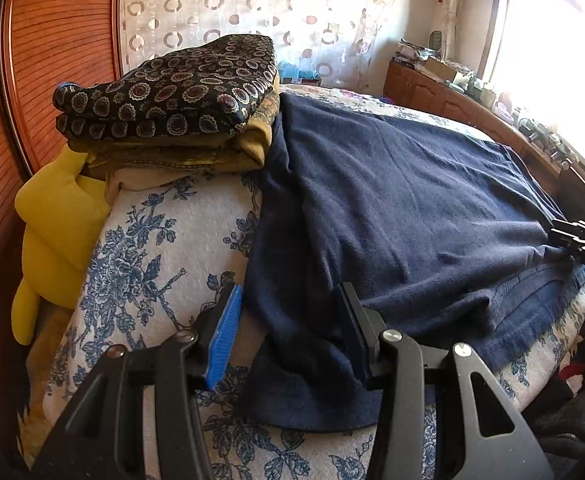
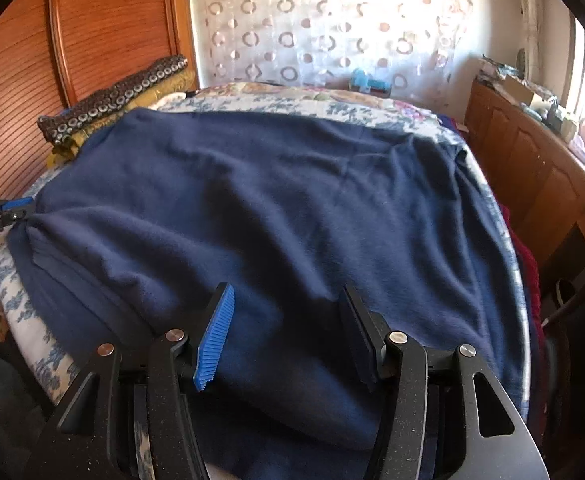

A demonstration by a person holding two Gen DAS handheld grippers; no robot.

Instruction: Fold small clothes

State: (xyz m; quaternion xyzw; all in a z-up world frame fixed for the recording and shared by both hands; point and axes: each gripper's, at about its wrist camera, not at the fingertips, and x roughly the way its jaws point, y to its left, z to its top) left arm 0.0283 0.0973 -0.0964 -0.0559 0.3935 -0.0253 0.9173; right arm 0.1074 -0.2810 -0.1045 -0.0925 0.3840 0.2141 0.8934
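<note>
While navy garment (image 2: 276, 208) lies spread on bed (image 1: 164, 216), left hand-held gripper (image 1: 292, 320) straddles near-left hem, jaws spread, seemingly unclamped; right hand-held gripper (image 2: 288, 320) spread, empty, poised for next fold.

Both the left gripper (image 1: 290, 300) and right gripper (image 2: 288, 300) hold their fingers apart, angled downward.

Garment (image 2: 284, 208): spread on bed (image 1: 152, 240), centre. Folded stack (image 1: 168, 108): at 10 o'clock, touching its edge. Cabinet (image 2: 532, 168): beside bed, 3 o'clock. Curtain (image 2: 324, 20): behind, 12 o'clock.
</note>
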